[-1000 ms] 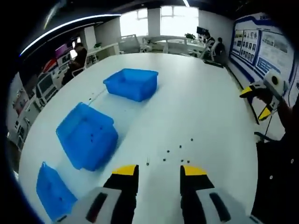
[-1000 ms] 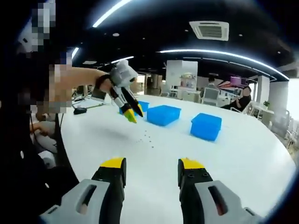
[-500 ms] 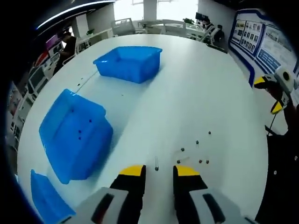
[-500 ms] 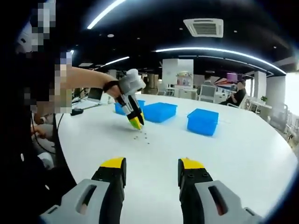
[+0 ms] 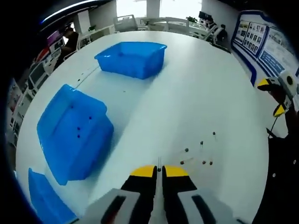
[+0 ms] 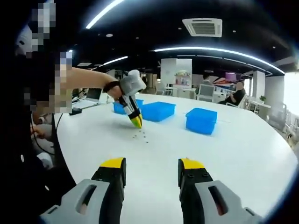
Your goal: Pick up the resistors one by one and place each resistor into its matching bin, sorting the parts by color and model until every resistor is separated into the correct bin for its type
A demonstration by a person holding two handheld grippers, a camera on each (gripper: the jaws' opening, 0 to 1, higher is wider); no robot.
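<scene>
An open-plan office: a large white surface (image 6: 224, 154), desks with monitors (image 5: 35, 79) where people sit, a ceiling air-conditioning vent (image 6: 204, 27), strip lights (image 6: 219, 50), and posters (image 5: 261, 39) along one wall.

**Blue bins, white table, yellow-tipped grippers**

Three translucent blue plastic bins (image 5: 132, 58) (image 5: 72, 133) (image 5: 46, 198) are seen on a glossy white round table (image 5: 196, 98). Small dark resistors (image 5: 201, 151) are scattered on the white surface. The grey left gripper (image 5: 159, 171) and the grey right gripper (image 6: 152, 164) are tipped in yellow with black behind the tips
</scene>
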